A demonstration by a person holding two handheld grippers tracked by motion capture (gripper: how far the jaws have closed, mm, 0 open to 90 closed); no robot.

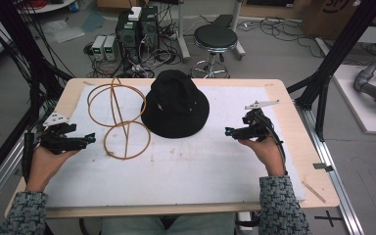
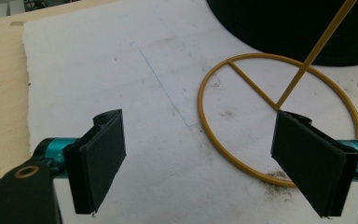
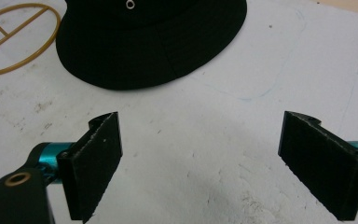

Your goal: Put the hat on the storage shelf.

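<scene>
Black fabric, a bucket hat (image 1: 176, 105), crown up and brim flat on the white mat (image 1: 176, 171) near the table's far middle. Just left of the hat, a gold wire hat stand (image 1: 117, 117): round base ring lying on the mat, a thin rod rising from its centre, a second ring higher up and farther back, tilted by the look of it, though hard to judge from above. Base ring close to the hat's brim, possibly touching at the left edge; cannot tell for sure. At the left edge of the mat, the left gripper (image 1: 90, 139), held in a hand (image 1: 49, 156), jaws spread wide and holding nothing, pointing right toward the stand. In the left gripper view, the base ring (image 2: 279, 121) straight ahead between and beyond the jaws, one jaw overlapping its near right arc, not closed on it. At the right, the right gripper (image 1: 230, 131) in the other hand (image 1: 264, 147), likewise wide apart and empty, aimed left at the hat, well short of the brim (image 3: 149, 46). Pale wooden table (image 1: 293, 117) bare around the mat. Beyond the far edge, a round black stool (image 1: 215, 36) and computer boxes (image 1: 137, 29) amid cables on the floor.
</scene>
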